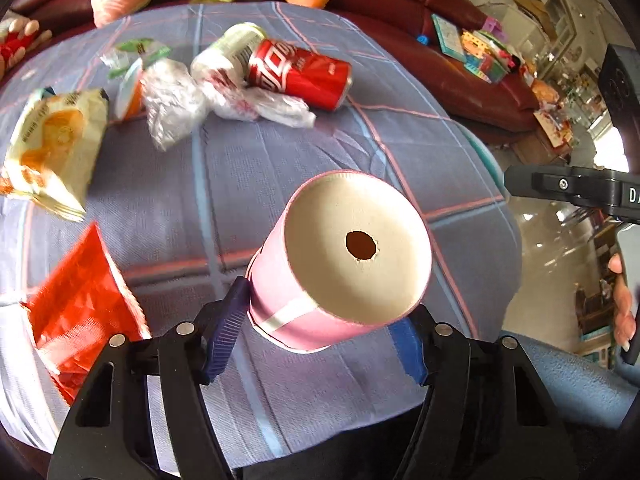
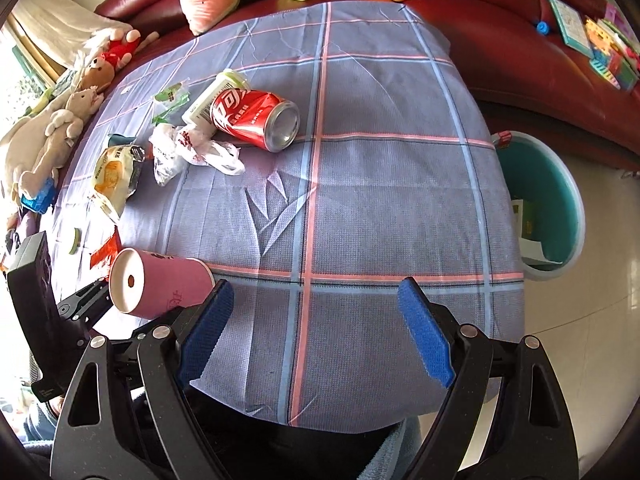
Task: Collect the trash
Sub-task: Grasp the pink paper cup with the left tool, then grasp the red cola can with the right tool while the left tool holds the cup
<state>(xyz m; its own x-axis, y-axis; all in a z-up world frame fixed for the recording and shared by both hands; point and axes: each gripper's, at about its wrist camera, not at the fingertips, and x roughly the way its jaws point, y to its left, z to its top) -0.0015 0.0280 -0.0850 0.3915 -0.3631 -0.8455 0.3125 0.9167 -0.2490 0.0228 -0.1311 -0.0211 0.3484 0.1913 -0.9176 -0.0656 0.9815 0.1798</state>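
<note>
The left gripper (image 1: 324,320) has its jaws clenched on a pink paper cup (image 1: 344,264) lying sideways above the checked cloth surface (image 2: 380,200), while the right gripper (image 2: 316,328) hangs with jaws released and empty.

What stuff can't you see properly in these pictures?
- Teal bin: right wrist view, the table edge hides part of it, and its bottom can't be seen.
- Red wrapper: left wrist view, blurred and partly behind the left gripper; its print can't be read.
- Pink cup: only its base with a hole and one side show; its inside is hidden in both views.
- White bottle: right wrist view, the red can covers part.
</note>
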